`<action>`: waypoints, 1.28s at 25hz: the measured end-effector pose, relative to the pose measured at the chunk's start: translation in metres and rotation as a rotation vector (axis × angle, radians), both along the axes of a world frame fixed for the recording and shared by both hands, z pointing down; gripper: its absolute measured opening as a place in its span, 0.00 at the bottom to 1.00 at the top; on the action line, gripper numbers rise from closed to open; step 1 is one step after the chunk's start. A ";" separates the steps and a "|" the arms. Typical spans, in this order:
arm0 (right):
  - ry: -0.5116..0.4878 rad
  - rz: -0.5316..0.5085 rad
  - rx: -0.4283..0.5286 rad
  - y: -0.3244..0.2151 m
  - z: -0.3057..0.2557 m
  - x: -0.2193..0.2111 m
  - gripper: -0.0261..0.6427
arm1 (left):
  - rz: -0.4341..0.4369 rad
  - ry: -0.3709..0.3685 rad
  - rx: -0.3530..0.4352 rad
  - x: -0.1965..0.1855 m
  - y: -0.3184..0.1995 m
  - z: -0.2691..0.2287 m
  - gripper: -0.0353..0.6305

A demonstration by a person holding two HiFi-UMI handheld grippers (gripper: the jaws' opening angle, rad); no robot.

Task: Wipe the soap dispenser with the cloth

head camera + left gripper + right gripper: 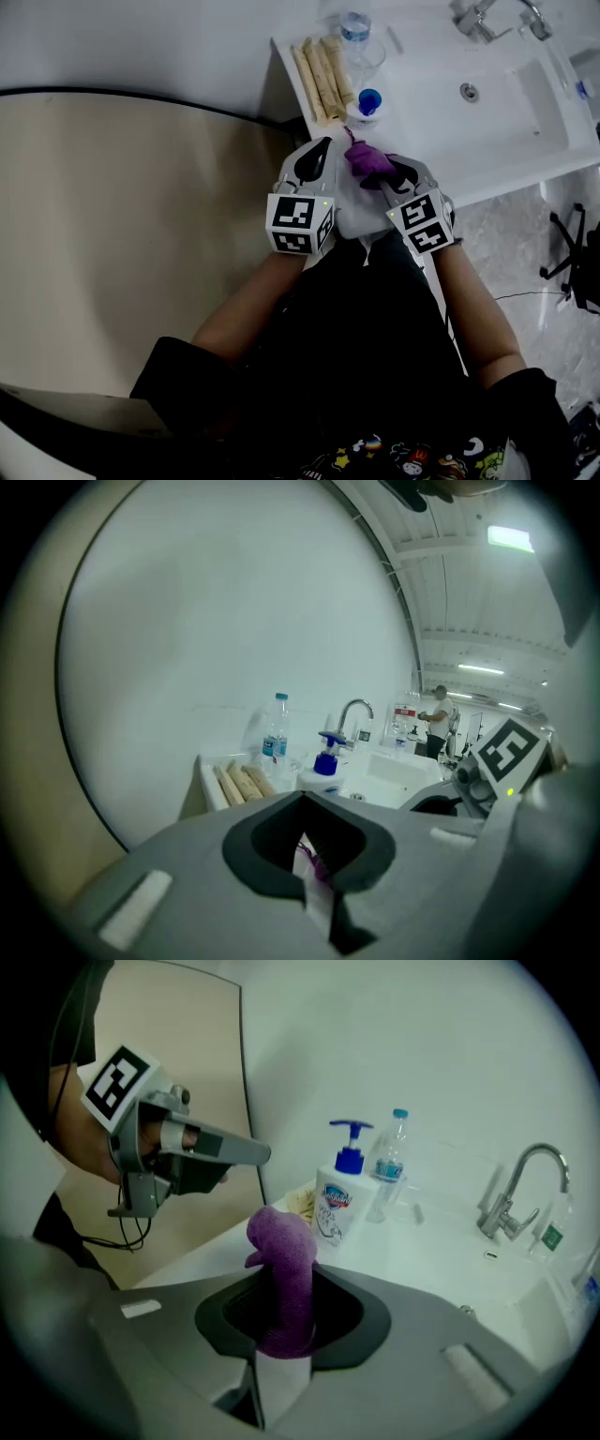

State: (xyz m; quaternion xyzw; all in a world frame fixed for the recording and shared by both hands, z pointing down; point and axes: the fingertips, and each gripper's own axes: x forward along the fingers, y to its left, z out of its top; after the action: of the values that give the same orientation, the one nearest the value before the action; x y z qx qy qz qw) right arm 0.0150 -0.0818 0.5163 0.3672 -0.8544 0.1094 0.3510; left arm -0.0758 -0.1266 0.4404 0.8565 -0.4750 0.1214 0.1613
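Soap dispenser (336, 1206) stands upright on the white sink counter (525, 141) at the centre of the right gripper view, with its long axis vertical and its blue pump spout pointing left. A clear water bottle (389, 1162) stands just behind it, beige rolls (323, 70) lie beside it, and a curved metal tap (520, 1190) rises at the right. Lower in that frame the right gripper (398, 176) pinches a fuzzy purple cloth (286, 1279), whose rounded tip pokes up just left of the smooth white bottle. At the upper left the left gripper (314, 159) has its grey jaws drawn together, apart from the cloth.
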 end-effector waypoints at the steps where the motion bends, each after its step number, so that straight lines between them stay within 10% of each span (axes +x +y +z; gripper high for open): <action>1: 0.026 -0.010 -0.028 0.001 0.009 0.002 0.21 | 0.002 -0.003 -0.003 0.004 0.000 0.001 0.05; 11: -0.130 -0.102 -0.048 0.016 -0.031 -0.009 0.32 | -0.048 -0.006 0.021 0.010 -0.006 -0.010 0.05; 16: -0.319 0.017 0.131 -0.014 -0.104 0.004 0.07 | -0.077 -0.003 0.068 0.018 -0.009 -0.031 0.05; 23: -0.411 0.087 0.323 -0.052 -0.168 0.020 0.07 | -0.112 0.000 0.189 0.030 -0.014 -0.079 0.05; 32: -0.429 0.061 0.320 -0.058 -0.176 0.027 0.07 | -0.167 -0.012 0.196 0.040 -0.006 -0.086 0.05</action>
State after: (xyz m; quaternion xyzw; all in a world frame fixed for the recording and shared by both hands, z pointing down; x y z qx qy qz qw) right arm 0.0425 -0.1402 0.3408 0.4120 -0.9042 0.0587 0.0960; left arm -0.0362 -0.1331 0.3548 0.8249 -0.5552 0.0659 0.0834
